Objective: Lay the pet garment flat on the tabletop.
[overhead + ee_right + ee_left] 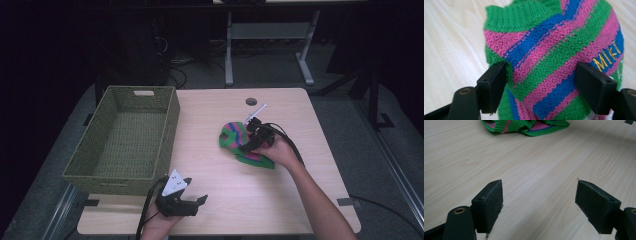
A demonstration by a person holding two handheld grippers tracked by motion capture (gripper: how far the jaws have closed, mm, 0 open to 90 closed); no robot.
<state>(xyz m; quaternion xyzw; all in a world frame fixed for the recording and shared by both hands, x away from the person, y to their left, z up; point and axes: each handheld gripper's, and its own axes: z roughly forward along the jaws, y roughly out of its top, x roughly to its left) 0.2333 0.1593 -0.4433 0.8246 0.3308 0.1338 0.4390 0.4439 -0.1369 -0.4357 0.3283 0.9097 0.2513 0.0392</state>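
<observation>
A knitted garment striped green, pink and blue lies crumpled right of the table's centre. Yellow letters are stitched on it. My right gripper is down over it, open, with its two jaws straddling a raised fold of the knit; the pads sit at the fabric's sides without squeezing it. My left gripper hovers low near the table's front edge, open and holding nothing. From there the garment's hem lies farther off on the bare wood.
A deep green woven basket with nothing in it stands on the table's left side. A round cable hole is near the far edge. Bare wood spreads between the two grippers. Desk legs and cables stand beyond the table.
</observation>
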